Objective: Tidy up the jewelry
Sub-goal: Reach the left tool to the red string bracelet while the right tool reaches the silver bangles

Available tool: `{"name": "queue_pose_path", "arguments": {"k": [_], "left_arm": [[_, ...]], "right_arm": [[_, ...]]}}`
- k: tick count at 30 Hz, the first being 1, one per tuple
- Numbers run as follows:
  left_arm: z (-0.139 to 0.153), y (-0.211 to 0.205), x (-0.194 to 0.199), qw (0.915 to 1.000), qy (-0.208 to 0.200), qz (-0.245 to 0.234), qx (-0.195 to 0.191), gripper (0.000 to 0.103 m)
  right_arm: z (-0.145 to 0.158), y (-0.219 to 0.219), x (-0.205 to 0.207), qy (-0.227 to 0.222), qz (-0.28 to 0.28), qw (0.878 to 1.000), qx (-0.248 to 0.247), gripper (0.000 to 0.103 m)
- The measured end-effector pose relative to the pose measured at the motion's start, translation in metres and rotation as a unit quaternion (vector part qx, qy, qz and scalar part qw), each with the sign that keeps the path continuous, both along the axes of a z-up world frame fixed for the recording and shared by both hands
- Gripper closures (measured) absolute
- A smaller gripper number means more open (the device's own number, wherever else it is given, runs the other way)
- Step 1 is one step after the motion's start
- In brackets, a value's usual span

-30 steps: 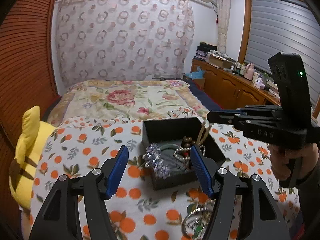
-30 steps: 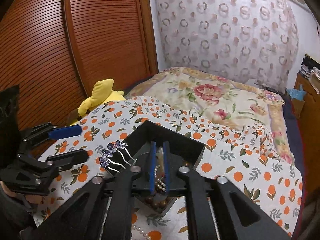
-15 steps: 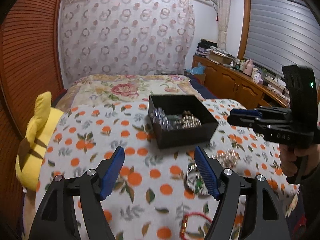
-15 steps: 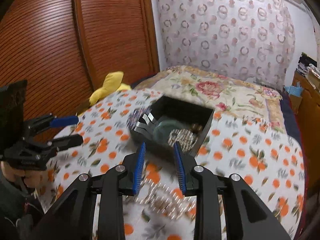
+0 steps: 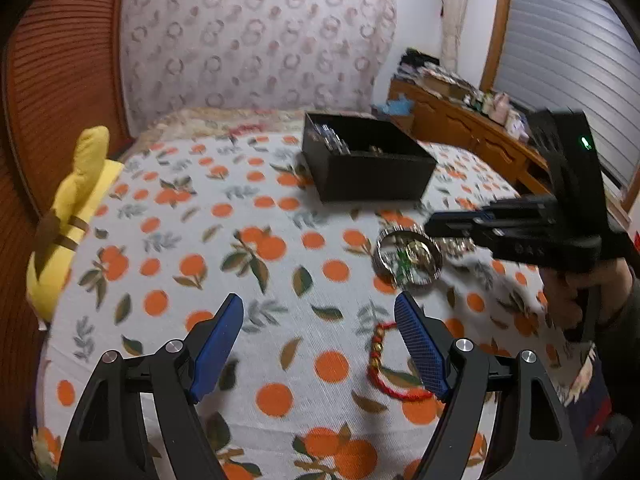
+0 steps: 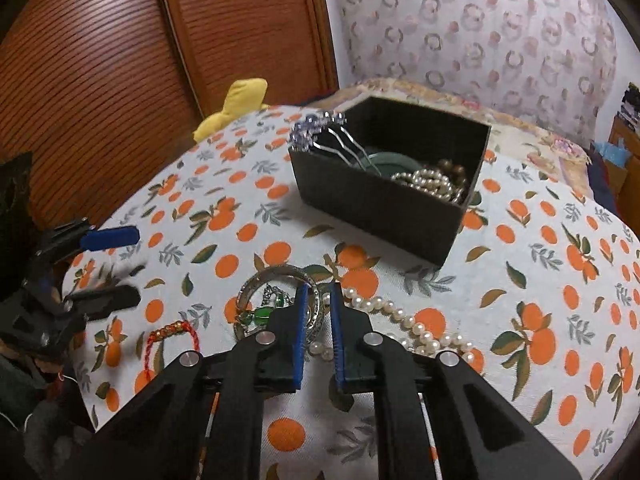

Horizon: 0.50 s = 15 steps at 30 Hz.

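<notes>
Withdrawn from the black box (image 6: 390, 196) since earlier; right gripper (image 6: 318, 330) narrowly parted, empty, over silver bangle (image 6: 280, 300). Left gripper (image 5: 320, 344) wide open, empty; red bracelet (image 5: 390, 364) beside its right finger. Pearl strand (image 6: 408, 326) just right of right fingers.

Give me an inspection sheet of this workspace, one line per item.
Surface: orange-print cloth.
Job's things: black box holds hairpin, pearls, green bangle; silver bangle, pearl necklace, red bracelet lie loose.
Clutter: yellow plush toy.
Grippers: left claw open, empty; right claw narrowly open over silver bangle.
Cables: nothing seen.
Surroundings: bed, curtain, wooden doors.
</notes>
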State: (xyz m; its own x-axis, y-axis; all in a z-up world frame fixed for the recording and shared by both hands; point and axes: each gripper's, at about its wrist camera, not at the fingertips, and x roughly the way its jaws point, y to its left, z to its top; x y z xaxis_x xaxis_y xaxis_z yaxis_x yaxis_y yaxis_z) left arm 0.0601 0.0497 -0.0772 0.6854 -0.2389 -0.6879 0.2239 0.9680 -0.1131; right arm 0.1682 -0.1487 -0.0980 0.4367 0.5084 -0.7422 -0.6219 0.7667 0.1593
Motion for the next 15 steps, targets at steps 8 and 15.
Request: {"name": "queue_pose_path", "arguments": {"k": [8,15], "left_arm": [[-0.012,-0.021,-0.005,0.9986,0.018,-0.034,0.035,0.028],[-0.016,-0.027,-0.006,0.9981,0.026,-0.049,0.029,0.039]], "right_arm": [[-0.012,0.017,0.004,0.013,0.016,0.999,-0.025,0.09],[-0.003,0.012,-0.008,-0.028,0.008,0.999,-0.031,0.095]]}}
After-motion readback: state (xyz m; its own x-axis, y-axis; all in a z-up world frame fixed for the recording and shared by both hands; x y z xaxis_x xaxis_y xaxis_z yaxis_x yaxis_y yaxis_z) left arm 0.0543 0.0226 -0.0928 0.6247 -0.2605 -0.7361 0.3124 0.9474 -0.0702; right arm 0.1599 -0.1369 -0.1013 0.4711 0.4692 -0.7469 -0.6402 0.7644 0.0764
